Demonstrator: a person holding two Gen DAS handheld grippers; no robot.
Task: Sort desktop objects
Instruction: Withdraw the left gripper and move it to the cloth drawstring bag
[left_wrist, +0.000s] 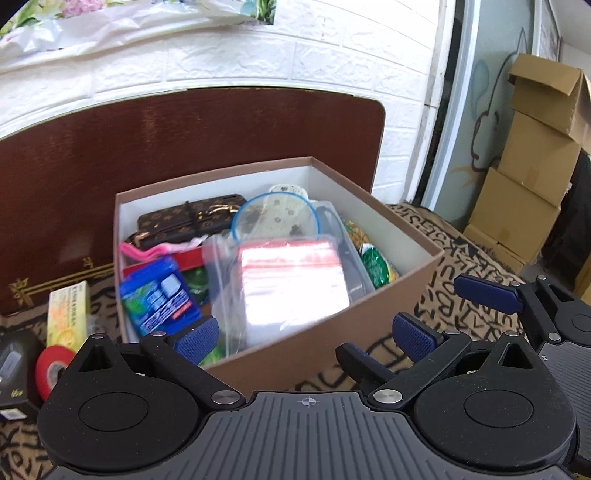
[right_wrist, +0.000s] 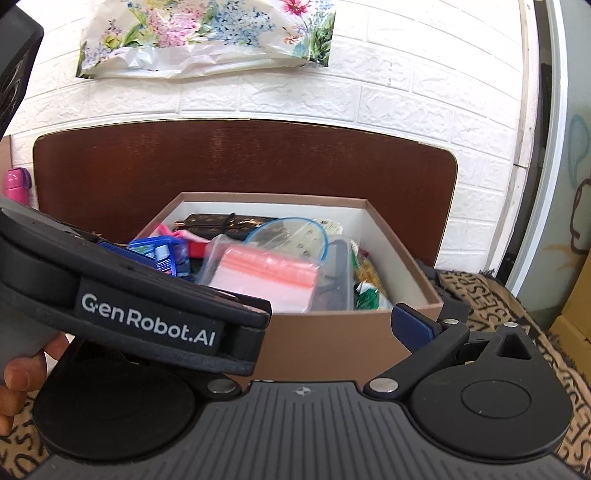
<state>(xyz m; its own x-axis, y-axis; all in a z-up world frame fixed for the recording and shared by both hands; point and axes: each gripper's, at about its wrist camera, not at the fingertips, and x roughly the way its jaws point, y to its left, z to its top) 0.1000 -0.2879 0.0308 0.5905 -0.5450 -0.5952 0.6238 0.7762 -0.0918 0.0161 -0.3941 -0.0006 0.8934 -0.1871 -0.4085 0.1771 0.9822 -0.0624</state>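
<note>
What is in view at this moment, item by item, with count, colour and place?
Open cardboard box: one, brown outside and white inside, on the patterned cloth.
Clear zip bag with red strip: one, on top inside the box.
Monogram phone case: one, brown, at the box's back.
Blue packet: one, box's left side.
Blue-rimmed clear lid: one, box's back middle.
Green foil packet: one, box's right side.
Yellow carton: one, on the cloth left of the box.
Red tape roll: one, left of the box.
Stacked cardboard boxes: several, tan, far right.
Floral plastic bag: one, on the white wall.
Pink bottle: one, far left.
Left gripper: fingers open, empty.
Right gripper: only one blue finger shows.
</note>
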